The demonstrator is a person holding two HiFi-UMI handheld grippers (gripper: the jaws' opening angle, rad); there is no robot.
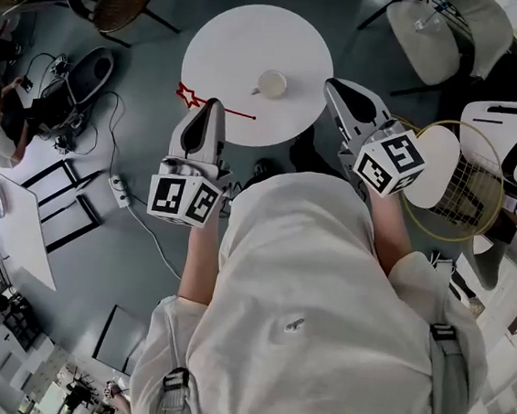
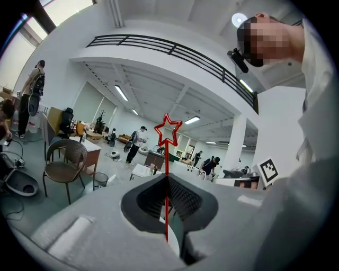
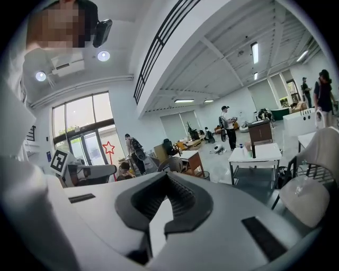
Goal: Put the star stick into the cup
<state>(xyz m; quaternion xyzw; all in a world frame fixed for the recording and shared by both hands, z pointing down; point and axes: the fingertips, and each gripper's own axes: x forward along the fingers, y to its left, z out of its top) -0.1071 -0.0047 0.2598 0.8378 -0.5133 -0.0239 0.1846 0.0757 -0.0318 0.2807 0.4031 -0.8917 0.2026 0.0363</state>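
The left gripper (image 2: 167, 180) pinches the thin red star-topped stick (image 2: 168, 130), its star at twelve o'clock above the jaws. The small white cup (image 1: 272, 84) stands mid round white table (image 1: 230, 42), with the star at its eight o'clock. The right gripper (image 3: 167, 177) has its jaws pressed together on nothing.

Head view looks steeply down; all views share the star stick (image 1: 190, 96).

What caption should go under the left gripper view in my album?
Left gripper shut on the red star stick, its star poking out beyond the jaws.
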